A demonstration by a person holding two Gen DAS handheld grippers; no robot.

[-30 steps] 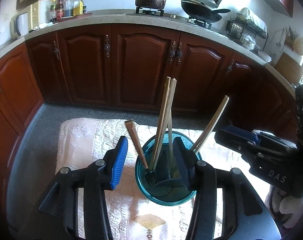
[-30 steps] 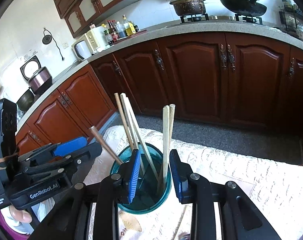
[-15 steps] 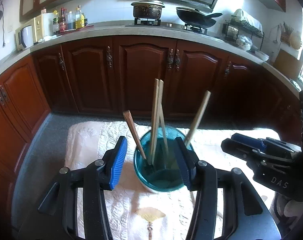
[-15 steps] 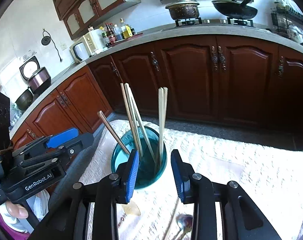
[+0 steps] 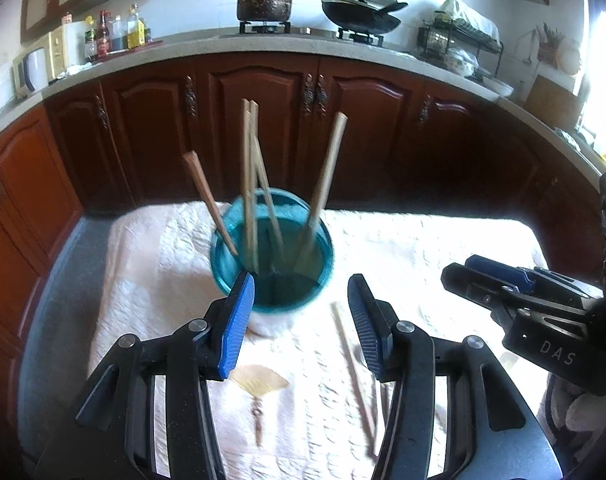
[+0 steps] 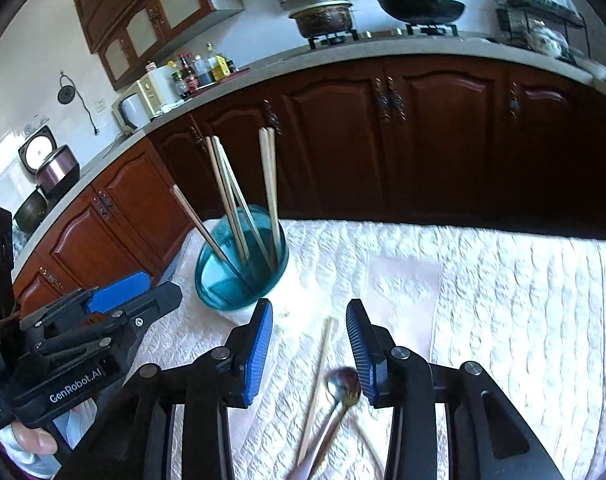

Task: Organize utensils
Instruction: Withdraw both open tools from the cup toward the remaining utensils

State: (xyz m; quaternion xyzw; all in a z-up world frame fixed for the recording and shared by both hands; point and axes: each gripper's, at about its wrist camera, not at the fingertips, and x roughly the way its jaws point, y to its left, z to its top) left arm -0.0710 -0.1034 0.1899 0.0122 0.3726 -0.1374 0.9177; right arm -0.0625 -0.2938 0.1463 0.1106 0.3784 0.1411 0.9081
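Chopstick [image 6: 318,376] between right tool's [image 6: 309,346] fingers

Each camera sits just behind its own gripper and looks forward and steeply down along the two fingers, whose blue pads fill the near edge of its view. The left wrist view faces the cup [image 5: 271,248] almost head-on, near, with the far counter [image 5: 207,46] straight across. The right wrist view looks from further right, so the cup [image 6: 239,264] lies left of centre and the counter [image 6: 343,54] slants up to the right. Both views share the cup, the white cloth [image 5: 423,248] on the desk, the chopstick [image 5: 353,364] lying on it and the stove pots. Each view catches the other gripper at its edge: the right gripper [image 5: 511,304] at right, the left gripper [image 6: 103,320] at left.
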